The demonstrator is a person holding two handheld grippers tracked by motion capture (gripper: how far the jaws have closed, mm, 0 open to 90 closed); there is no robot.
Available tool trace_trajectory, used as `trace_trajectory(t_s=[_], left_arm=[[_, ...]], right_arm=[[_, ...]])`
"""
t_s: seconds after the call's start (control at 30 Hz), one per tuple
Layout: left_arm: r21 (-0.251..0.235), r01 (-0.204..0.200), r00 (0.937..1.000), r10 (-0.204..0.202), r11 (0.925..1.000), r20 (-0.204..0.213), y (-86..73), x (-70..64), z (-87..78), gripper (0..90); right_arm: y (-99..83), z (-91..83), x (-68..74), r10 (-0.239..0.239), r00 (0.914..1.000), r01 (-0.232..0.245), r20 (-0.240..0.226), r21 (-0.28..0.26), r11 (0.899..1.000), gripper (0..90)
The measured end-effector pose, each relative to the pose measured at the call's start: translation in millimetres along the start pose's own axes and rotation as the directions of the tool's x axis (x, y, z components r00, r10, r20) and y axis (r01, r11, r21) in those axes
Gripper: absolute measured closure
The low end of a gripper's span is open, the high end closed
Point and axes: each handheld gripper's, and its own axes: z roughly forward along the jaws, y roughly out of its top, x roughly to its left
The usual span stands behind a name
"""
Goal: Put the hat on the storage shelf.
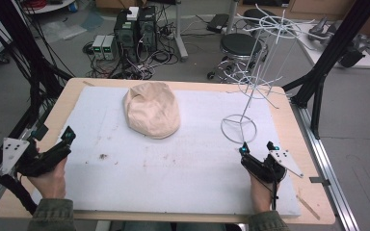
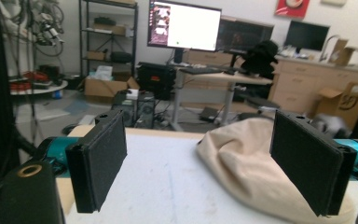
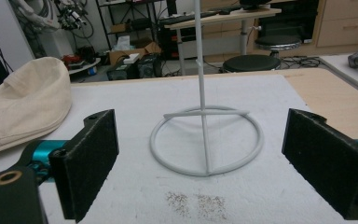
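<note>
While both grippers sit low near the table's front edge, neither holds anything: the left gripper (image 1: 53,144) is at the front-left corner w/ jaws spread apart, and its own view has the two black pads (image 2: 103,156) standing wide, bare white mat (image 1: 173,163) between them. Right gripper (image 1: 257,148) is toward the front-right, jaws likewise apart (its view shows a wide gap w/ nothing clamped). A beige cloth hat (image 1: 152,109) lies crumpled on the mat toward the back edge, roughly centre-left, well apart from both grippers; in the left gripper view it sits ahead and to the right, partly behind the right-hand pad (image 2: 242,158). White wire stand (image 1: 253,82) is near the back-right corner, its ring base (image 1: 239,129) flat on the mat just beyond the right gripper, pole leaning up to the wire hooks at top. In the right gripper view the ring base (image 3: 207,140) lies centred between the pads, not touching either, w/ a small patch of dark specks (image 3: 196,201) on the mat in front of it.
</note>
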Motion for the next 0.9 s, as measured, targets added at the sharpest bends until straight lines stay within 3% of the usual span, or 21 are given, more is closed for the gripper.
trace_trajectory(t_s=[0.07,0.13,0.17,0.3,0.37,0.7,0.9], left_arm=[[0.0,0.01,0.9999,-0.01,1.0,0.012,6.7,-0.8,4.2,18.9],[-0.009,-0.028,0.9996,0.028,0.9996,0.007,15.8,-5.8,12.7,18.2],[-0.009,-0.028,0.9996,0.028,0.9996,0.007,15.8,-5.8,12.7,18.0],[-0.001,-0.043,0.9984,0.043,0.9991,0.038,28.3,-12.1,24.4,17.5],[0.005,-0.031,0.9972,0.03,0.9995,0.069,34.9,-17.3,35.6,17.4],[0.026,0.0,0.9949,-0.002,0.9997,0.101,36.7,-26.8,65.0,17.0],[0.033,-0.024,0.9937,0.02,0.9992,0.11,41.5,-34.0,81.0,17.1]], right_arm=[[0.1,-0.4,0.4,0.001,1.0,-0.001,-0.001,-0.002,1.0,9.8],[0.7,-1.0,-0.2,-0.004,1.0,0.004,-0.007,-0.012,1.0,9.8],[0.7,-1.0,-0.2,-0.004,1.0,0.004,-0.007,-0.012,1.0,9.8],[1.4,-0.5,-3.6,0.007,1.0,-0.007,0.002,-0.012,1.0,9.8],[1.5,-1.2,-3.6,0.007,1.0,-0.007,0.003,-0.013,1.0,9.8],[1.8,-1.6,-3.5,0.007,1.0,-0.008,-0.006,-0.014,1.0,9.8],[1.7,-1.0,-4.1,0.003,1.0,-0.004,-0.009,-0.011,1.0,9.8]])
